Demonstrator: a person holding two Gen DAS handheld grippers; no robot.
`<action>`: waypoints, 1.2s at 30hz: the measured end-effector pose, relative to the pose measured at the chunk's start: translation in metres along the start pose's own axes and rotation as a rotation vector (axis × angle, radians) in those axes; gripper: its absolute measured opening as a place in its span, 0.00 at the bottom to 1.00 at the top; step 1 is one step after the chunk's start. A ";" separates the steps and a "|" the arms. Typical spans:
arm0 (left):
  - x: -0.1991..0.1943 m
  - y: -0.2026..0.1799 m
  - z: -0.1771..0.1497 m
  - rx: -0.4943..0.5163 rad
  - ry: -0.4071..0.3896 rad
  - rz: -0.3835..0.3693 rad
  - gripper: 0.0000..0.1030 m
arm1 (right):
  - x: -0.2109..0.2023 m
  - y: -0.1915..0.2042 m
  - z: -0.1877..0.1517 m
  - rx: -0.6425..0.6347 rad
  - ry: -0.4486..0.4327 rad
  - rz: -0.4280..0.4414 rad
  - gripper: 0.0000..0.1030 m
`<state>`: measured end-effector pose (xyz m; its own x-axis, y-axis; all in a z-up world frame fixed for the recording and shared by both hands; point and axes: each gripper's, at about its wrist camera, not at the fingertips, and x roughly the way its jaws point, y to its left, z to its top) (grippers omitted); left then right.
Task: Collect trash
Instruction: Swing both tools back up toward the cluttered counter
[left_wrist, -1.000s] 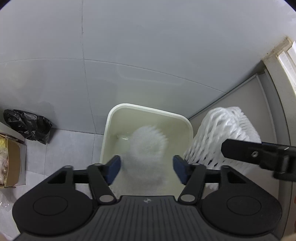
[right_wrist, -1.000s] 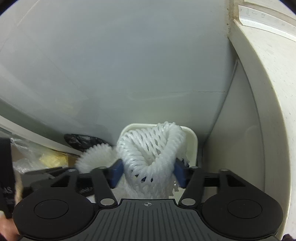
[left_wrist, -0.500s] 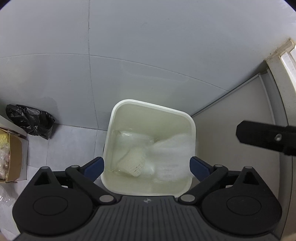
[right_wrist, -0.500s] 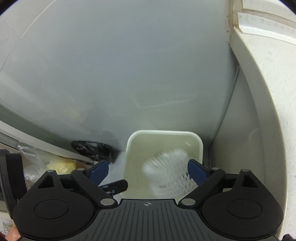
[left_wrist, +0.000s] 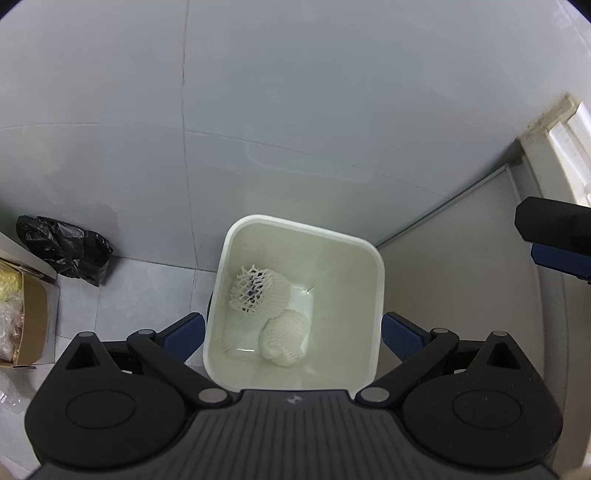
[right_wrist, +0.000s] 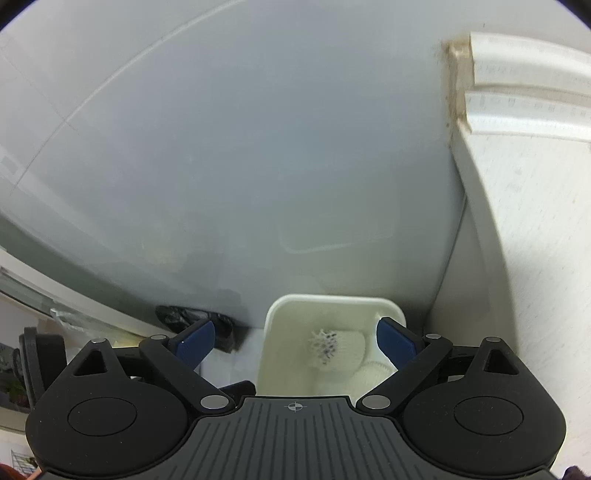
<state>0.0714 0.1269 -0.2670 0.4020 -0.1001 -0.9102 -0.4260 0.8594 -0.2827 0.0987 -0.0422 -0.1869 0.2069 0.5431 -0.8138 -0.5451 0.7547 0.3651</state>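
Grey wall panels meet a pale tiled floor (left_wrist: 122, 295) in the corner where I hover over the white bin (left_wrist: 373, 258). Both foam fruit nets lie at its bottom: the open-mesh net (left_wrist: 253, 290) toward the far left, the rounder net (left_wrist: 284, 341) nearer me, touching it. My left hand-held gripper (left_wrist: 291, 334) is spread wide and empty above the bin; my right hand-held gripper (right_wrist: 295, 341) is likewise released, nothing between its pads. I judge these nets featherlight, soft and springy, easily crushed; I'd pinch one across its middle. A black bag (left_wrist: 66, 247) sits on the floor by the wall.
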 end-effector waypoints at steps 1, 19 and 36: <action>-0.001 0.000 0.000 -0.001 -0.003 -0.001 0.99 | -0.001 0.000 0.000 0.002 -0.005 0.003 0.93; -0.057 -0.039 0.005 0.065 -0.081 -0.066 0.99 | -0.134 0.030 -0.009 -0.144 -0.273 -0.060 0.95; -0.114 -0.140 0.010 0.253 -0.148 -0.204 0.99 | -0.275 -0.042 -0.070 -0.045 -0.590 -0.408 1.00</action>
<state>0.0938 0.0229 -0.1206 0.5794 -0.2249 -0.7834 -0.1176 0.9280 -0.3535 0.0080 -0.2484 -0.0101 0.7990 0.3390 -0.4966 -0.3608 0.9310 0.0550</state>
